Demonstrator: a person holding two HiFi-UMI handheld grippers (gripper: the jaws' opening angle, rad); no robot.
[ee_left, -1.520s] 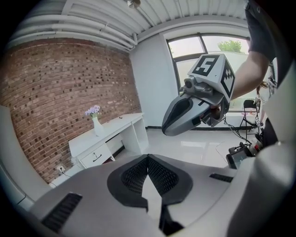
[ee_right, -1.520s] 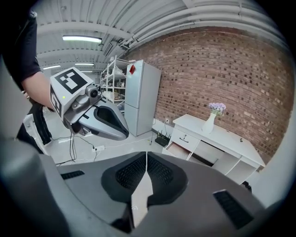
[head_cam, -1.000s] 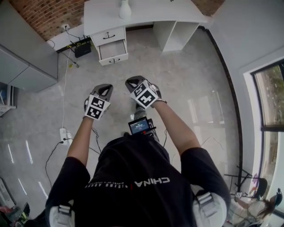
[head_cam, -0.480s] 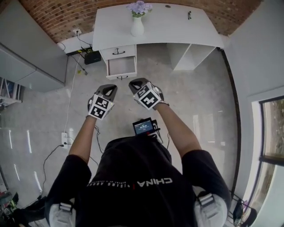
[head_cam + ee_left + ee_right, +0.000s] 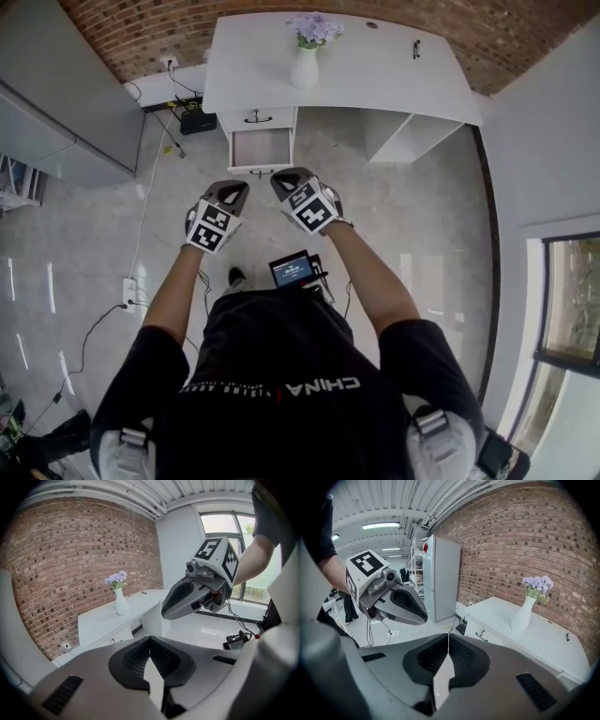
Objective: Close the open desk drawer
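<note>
White drawer (image 5: 262, 148), dark handle (image 5: 262, 173), slid out from the worktop (image 5: 375, 66), pointing near. Left gripper (image 5: 235, 190) and right gripper (image 5: 284, 178) fingers pinched together, empty.

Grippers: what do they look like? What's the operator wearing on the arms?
Both the left gripper and right gripper are grey tapered shells with black ribbed pads inside the jaws. Each carries a white cube with black square markers. The person wears a black short-sleeved T-shirt.

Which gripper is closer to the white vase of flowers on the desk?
Right. The right gripper is short of the desk, nearly in line with the vase; the left gripper is beside it, farther to the vase's left.
</note>
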